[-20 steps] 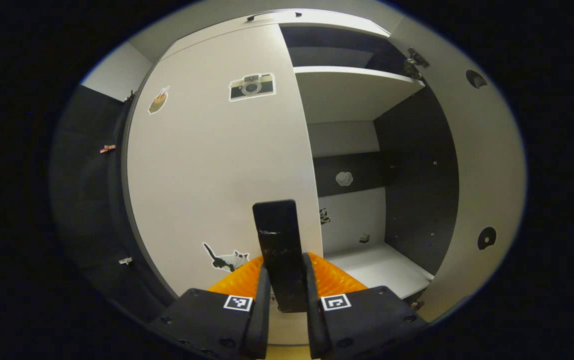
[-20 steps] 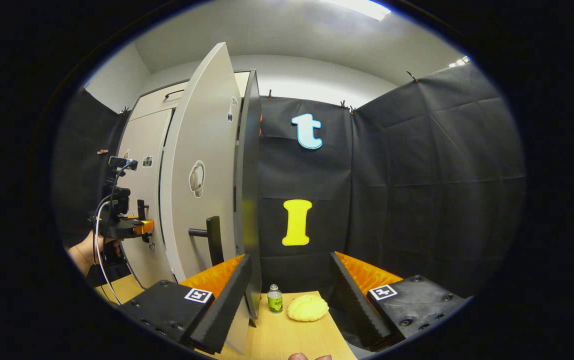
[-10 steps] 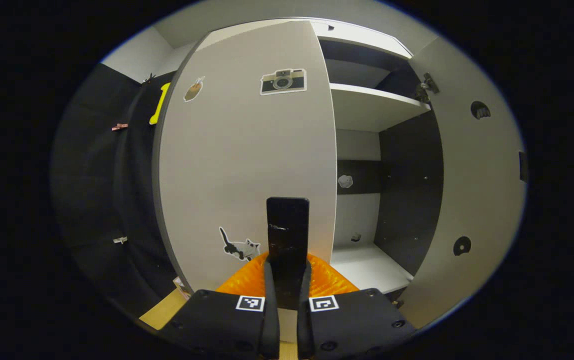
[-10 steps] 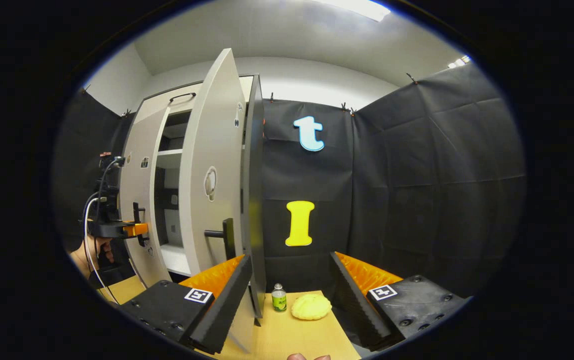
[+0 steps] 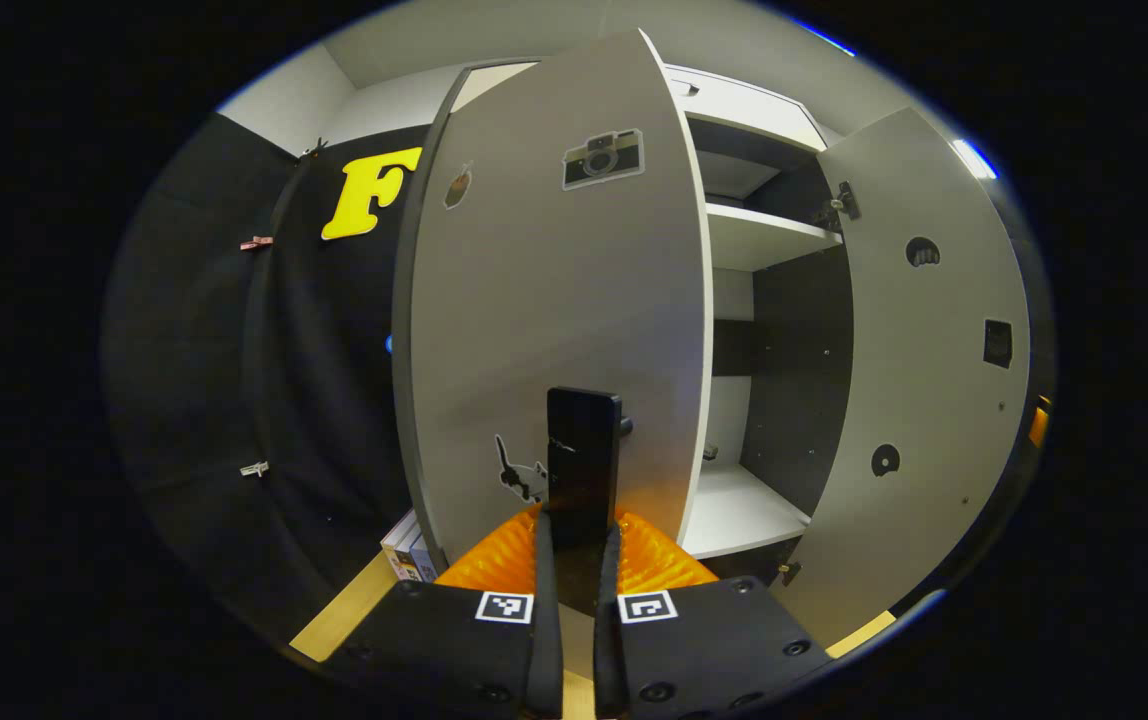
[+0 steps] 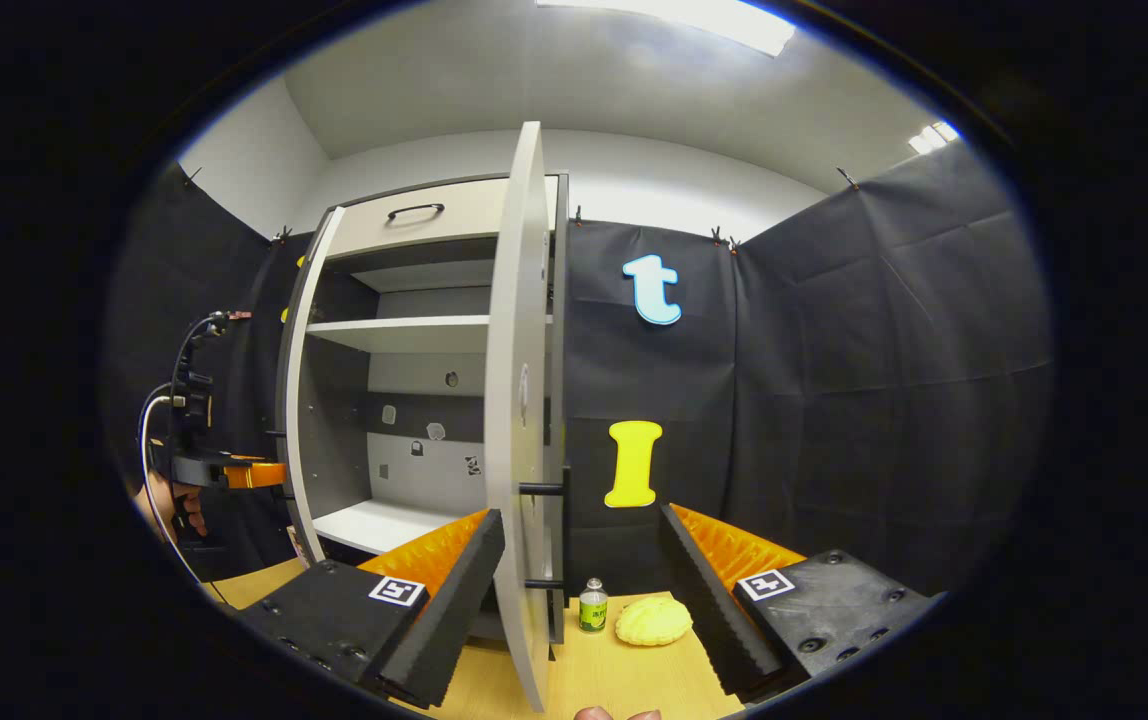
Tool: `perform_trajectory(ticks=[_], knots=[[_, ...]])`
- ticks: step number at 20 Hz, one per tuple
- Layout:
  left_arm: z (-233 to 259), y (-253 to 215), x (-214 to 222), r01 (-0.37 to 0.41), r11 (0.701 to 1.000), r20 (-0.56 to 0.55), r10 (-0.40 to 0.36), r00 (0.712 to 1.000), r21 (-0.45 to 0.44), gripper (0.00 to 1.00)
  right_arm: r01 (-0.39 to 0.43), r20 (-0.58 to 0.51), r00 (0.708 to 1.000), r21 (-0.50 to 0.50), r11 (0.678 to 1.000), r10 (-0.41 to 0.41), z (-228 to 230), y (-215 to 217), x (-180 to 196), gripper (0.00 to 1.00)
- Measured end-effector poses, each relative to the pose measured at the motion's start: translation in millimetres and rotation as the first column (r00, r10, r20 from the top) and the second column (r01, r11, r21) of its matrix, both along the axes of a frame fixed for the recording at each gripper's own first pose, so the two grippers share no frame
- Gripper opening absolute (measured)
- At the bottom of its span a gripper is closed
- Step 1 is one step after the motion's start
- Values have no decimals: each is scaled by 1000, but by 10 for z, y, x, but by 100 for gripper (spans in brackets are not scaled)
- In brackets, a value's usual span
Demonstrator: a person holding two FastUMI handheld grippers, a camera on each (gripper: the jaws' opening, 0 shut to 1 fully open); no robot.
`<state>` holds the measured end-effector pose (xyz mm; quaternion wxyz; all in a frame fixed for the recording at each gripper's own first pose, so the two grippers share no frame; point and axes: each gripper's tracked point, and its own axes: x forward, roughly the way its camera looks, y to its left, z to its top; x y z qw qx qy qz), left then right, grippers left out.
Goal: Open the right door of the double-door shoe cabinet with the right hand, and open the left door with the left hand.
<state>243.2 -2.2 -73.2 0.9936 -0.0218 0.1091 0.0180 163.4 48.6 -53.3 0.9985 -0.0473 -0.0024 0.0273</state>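
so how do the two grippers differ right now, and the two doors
The left gripper is shut on the black handle of the left door; the right gripper is open and holds nothing. The left door carries a camera sticker; the right door is seen edge-on between the open fingers. Both doors are swung open, showing the shelf.

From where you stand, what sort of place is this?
Likely a staged recording booth: black cloth walls pinned up around a shoe cabinet, which stands on a wooden tabletop beside a small bottle.
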Motion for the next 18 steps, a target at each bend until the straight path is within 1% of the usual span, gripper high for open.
perform_trajectory(ticks=[3, 8, 10, 13, 18], knots=[[-5, 20, -2, 5, 1000, 1, -5, 1000, -5, 16, -12, 10, 1000, -19, 1000, 12, 5, 42, -9, 97], [-3, 90, -51, 7, 1000, -1, -7, 1000, 11, 16, -33, -28, 999, 1, 999, 33, -82, 147, -56, 97], [-2, 75, -54, 6, 1000, -2, -6, 1000, -2, 16, -32, -29, 999, -15, 999, 31, -80, 144, -54, 98], [-5, 104, -83, 8, 1000, -10, -7, 1000, 10, 15, -38, -16, 999, -33, 999, 38, -62, 160, -19, 98], [4, 165, -97, -22, 1000, -3, 22, 1000, 10, 15, -66, -19, 998, -45, 997, 66, -65, 224, -39, 98]])
